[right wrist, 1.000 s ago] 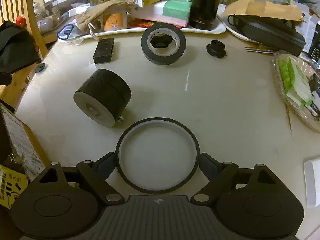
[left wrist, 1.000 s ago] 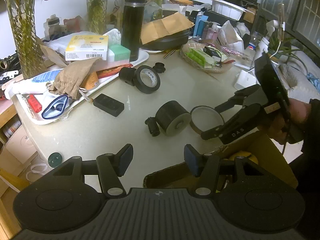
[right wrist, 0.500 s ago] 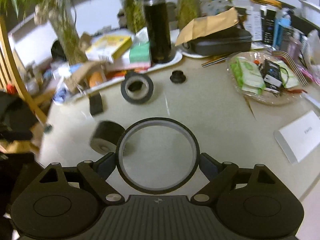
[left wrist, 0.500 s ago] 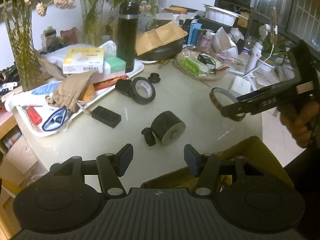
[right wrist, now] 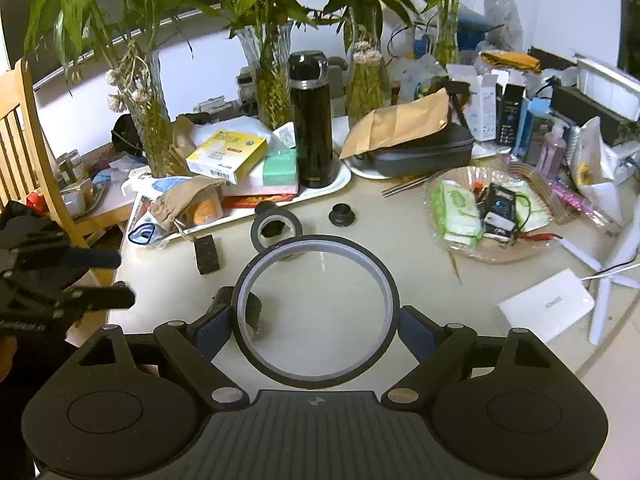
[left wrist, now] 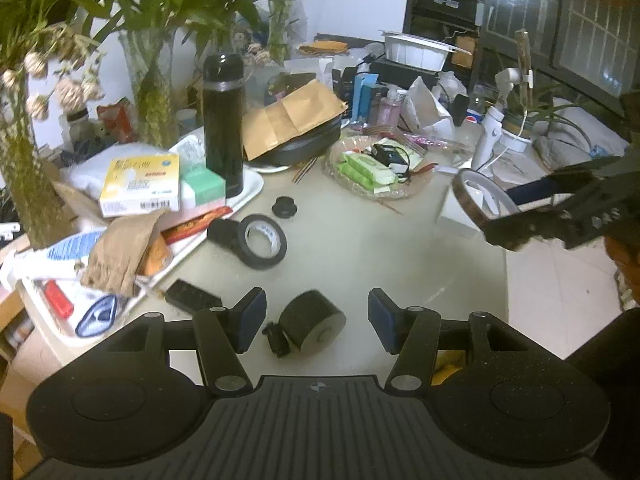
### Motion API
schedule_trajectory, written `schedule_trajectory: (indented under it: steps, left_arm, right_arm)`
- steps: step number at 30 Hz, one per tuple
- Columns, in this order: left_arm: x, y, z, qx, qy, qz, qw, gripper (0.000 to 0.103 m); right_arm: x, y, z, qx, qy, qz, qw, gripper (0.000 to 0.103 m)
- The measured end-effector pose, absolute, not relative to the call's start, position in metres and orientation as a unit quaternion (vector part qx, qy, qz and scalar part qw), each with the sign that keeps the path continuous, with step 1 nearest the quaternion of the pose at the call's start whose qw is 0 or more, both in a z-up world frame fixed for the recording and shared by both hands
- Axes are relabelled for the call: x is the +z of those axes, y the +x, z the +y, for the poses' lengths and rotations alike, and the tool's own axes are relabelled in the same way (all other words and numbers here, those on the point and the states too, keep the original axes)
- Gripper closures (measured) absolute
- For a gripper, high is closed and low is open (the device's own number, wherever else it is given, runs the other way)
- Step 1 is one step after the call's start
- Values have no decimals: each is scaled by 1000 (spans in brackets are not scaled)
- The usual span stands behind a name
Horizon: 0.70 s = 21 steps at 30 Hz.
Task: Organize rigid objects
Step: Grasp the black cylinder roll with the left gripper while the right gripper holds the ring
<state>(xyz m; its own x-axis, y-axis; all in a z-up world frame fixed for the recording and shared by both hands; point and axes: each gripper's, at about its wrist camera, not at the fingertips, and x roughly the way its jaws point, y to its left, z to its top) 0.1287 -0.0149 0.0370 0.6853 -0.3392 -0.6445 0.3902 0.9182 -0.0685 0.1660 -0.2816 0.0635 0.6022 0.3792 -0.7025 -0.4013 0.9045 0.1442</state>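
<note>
Cluttered on its far side, the pale round desk (right wrist: pixel 400 240) carries glass vases of green stems along the wall, a white tray (left wrist: pixel 248 196) piled with boxes and packets, and one tall black flask (right wrist: pixel 311 120) standing upright on that tray.

Counting the black pieces on the bare part of the desk: one wide tape roll (left wrist: pixel 262 242) standing on edge near the tray, one small round knob (right wrist: pixel 342 215) just beyond it, one flat black block (left wrist: pixel 193 299), and one thick cylinder (left wrist: pixel 312 326) lying on its side with a small black part touching its end.

One thin black ring (right wrist: pixel 316 314) is up off the desk. The right gripper (right wrist: pixel 316 330) has it clamped across its width, one finger pressing each side, so the ring stands between the fingers facing the camera. From the left wrist view the same ring (left wrist: pixel 476 200) hangs in the air over the desk's right edge.

The left gripper (left wrist: pixel 316 320) holds nothing; its fingers stand parted and hover above the desk, with the cylinder seen in the gap between them but below, not touched.

Further right lie a clear dish (right wrist: pixel 496 216) of green packets and a black gadget, a brown envelope (right wrist: pixel 396 124) over a dark case, and a white box (right wrist: pixel 546 306) near the edge. A wooden chair (right wrist: pixel 24 152) stands at the left.
</note>
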Motion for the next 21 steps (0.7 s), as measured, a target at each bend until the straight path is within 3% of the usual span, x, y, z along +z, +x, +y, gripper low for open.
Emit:
schedule_trajectory:
  steps: [17,19,21]
  left_arm:
    - [18,174,-21,-249,84,347,900,46]
    - [13,180,-22,-256,91,352,896,31]
    - [7,184,-24,-266,99,354,891,29]
  right_arm:
    - [48,120,-308,194,-5,388,901,13]
    - [43,116,-310,192,-4,391,900,13]
    - [39,113,-312,191,0,394,899,13]
